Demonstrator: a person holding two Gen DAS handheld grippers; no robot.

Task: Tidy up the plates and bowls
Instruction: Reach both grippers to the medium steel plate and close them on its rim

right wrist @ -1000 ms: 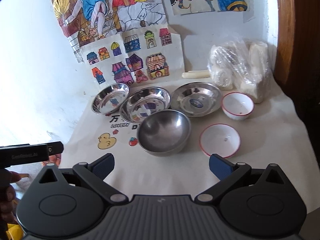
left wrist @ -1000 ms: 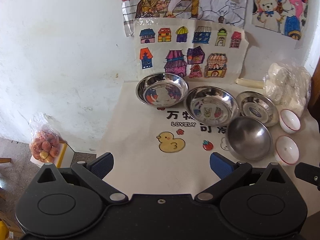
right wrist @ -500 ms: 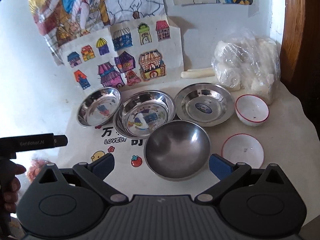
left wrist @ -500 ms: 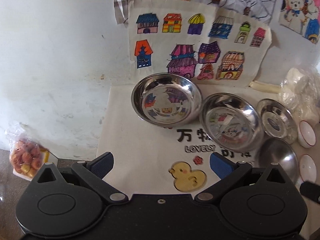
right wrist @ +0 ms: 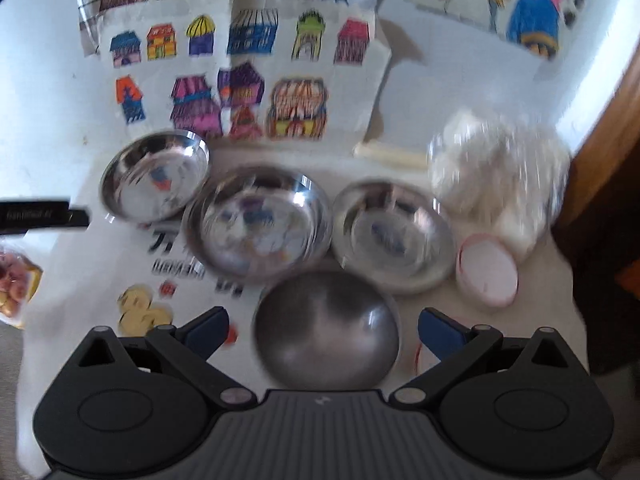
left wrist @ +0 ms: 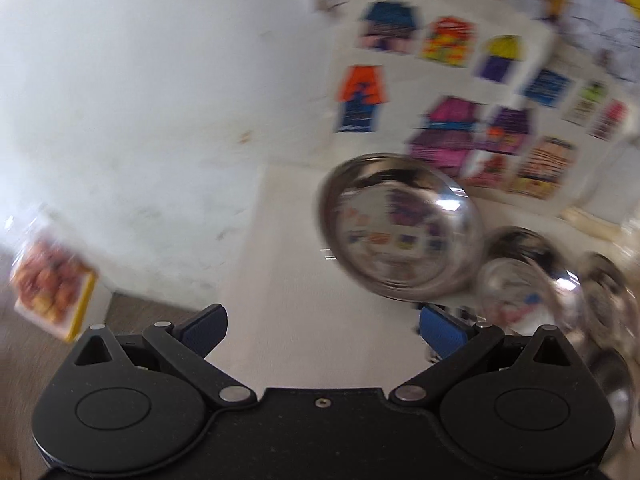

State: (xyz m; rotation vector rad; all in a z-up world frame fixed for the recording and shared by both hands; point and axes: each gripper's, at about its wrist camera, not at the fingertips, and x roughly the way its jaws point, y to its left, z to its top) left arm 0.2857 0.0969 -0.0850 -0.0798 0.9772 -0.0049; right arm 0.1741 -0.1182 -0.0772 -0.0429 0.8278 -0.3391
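Note:
Three shiny steel plates stand in a row on the white cloth: the left plate (right wrist: 154, 176) (left wrist: 398, 228), the middle plate (right wrist: 258, 222) and the right plate (right wrist: 394, 236). A deep steel bowl (right wrist: 326, 328) sits in front of them, right between the fingers of my open right gripper (right wrist: 323, 330), which holds nothing. A red-rimmed white bowl (right wrist: 488, 270) lies at the right. My left gripper (left wrist: 322, 332) is open and empty over bare cloth, just short of the left plate. Both views are blurred.
Coloured house drawings (right wrist: 240, 76) hang on the white wall behind the plates. A plastic bag of white lumps (right wrist: 500, 176) and a pale stick (right wrist: 390, 156) lie at the back right. A bag of reddish fruit (left wrist: 48, 280) sits below the table's left edge.
Both grippers have moved forward toward the dishes. The left swung left and closer to the left plate; the right came down over the deep bowl, which now lies between its fingers.

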